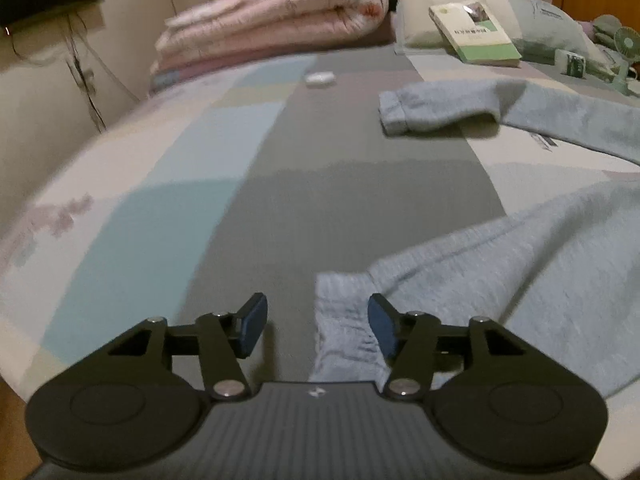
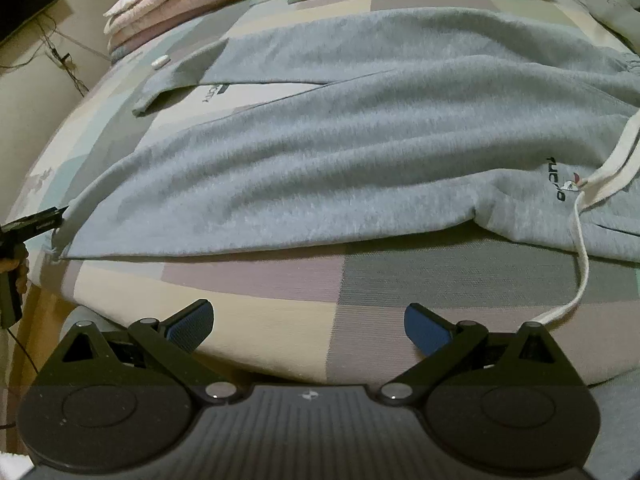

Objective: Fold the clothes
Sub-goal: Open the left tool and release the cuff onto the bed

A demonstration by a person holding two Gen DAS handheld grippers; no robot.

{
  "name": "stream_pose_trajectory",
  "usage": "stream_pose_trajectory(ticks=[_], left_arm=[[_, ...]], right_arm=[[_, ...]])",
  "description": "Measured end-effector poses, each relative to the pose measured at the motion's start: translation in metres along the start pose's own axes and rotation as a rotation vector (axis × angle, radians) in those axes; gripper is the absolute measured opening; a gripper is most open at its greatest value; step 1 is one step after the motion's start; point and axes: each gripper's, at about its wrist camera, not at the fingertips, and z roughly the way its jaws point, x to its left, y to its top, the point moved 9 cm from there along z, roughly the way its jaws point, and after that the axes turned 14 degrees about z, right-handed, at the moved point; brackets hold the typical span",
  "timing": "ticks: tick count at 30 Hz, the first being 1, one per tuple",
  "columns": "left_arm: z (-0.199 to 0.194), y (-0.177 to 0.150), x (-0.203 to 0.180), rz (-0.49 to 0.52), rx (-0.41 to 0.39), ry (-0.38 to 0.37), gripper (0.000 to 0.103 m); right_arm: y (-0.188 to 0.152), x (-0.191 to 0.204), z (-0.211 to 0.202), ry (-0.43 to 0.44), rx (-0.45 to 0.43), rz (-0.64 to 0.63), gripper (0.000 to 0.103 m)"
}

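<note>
Lying spread on the bed [image 2: 260, 276], the pants [image 2: 340, 152] are unheld. Left gripper [image 1: 318, 322] stands half open astride a cuff [image 1: 344, 328]; right gripper [image 2: 308, 322] gapes empty. Risk: cuff slipping free, drawstring [image 2: 580, 240] snagging.

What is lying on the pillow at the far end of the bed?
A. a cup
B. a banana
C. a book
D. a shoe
C: a book with a white and green cover lies propped on the pillow, past the grey sweatpants spread on the bed.
</note>
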Motion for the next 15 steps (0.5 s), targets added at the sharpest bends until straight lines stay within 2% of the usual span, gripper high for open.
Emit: stream_pose_trajectory(ticks=[3, 4, 7, 10, 13, 15], left_arm=[[0.001, 0.002, -0.005, 0.013, -0.002, -0.032, 0.041], [0.001, 0.004, -0.005, 0.016, -0.005, -0.038, 0.029], [0.0, 0.012, -0.003, 0.024, -0.022, -0.044, 0.027], [-0.006, 0.029, 0.009, 0.027, -0.076, 0.003, 0.027], [-0.013, 0.047, 0.024, 0.003, -0.122, 0.036, 0.036], [-0.015, 0.053, 0.028, 0.025, -0.124, 0.076, 0.035]], right_arm=[[-0.002, 0.004, 0.002, 0.0, 0.009, -0.01, 0.103], [-0.003, 0.005, 0.003, -0.002, 0.012, -0.014, 0.103], [-0.004, 0.006, 0.002, -0.008, 0.013, -0.017, 0.103], [-0.003, 0.006, 0.001, -0.013, 0.007, -0.017, 0.103], [-0.002, 0.006, -0.001, -0.013, 0.0, -0.012, 0.103], [-0.002, 0.005, -0.001, -0.012, 0.001, -0.012, 0.103]])
